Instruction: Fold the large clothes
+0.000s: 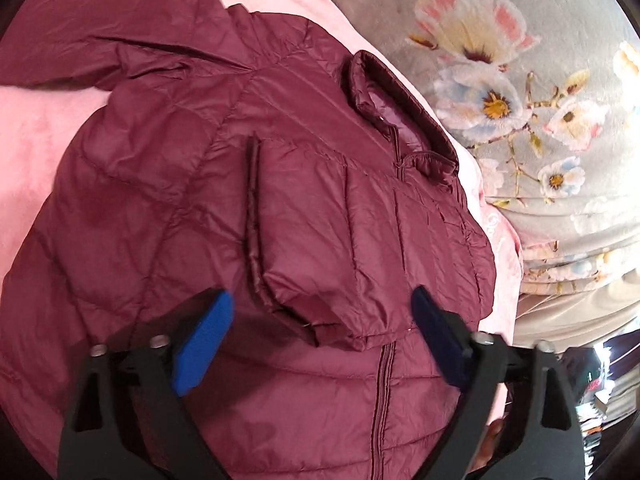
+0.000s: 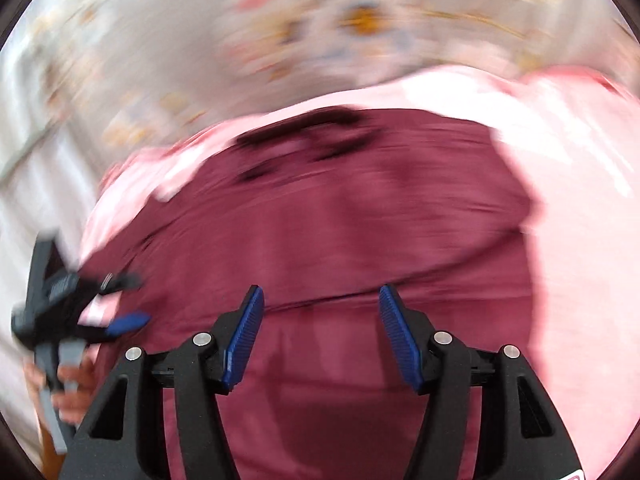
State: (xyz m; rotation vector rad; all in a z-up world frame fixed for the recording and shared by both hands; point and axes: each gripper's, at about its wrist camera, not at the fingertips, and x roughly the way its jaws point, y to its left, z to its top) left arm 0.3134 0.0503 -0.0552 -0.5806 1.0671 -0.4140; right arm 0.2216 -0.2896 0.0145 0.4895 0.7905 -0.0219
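Both grippers' fingers spread, gripping nothing: left gripper [image 1: 322, 328] over folded sleeve [image 1: 320, 248], maroon jacket [image 2: 340, 220] ahead of right gripper [image 2: 322, 336].

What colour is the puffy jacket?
Dark maroon quilted puffer jacket, clearest in the left wrist view.

The left gripper [image 1: 320, 336] hangs wide open above the jacket [image 1: 168, 184], nothing between its pads; the folded sleeve [image 1: 320, 240] bulges just ahead; bare pink blanket [image 1: 36, 132] lies free beside the jacket; the right gripper [image 2: 322, 340] is open over flat jacket, with the left gripper near, to its left.
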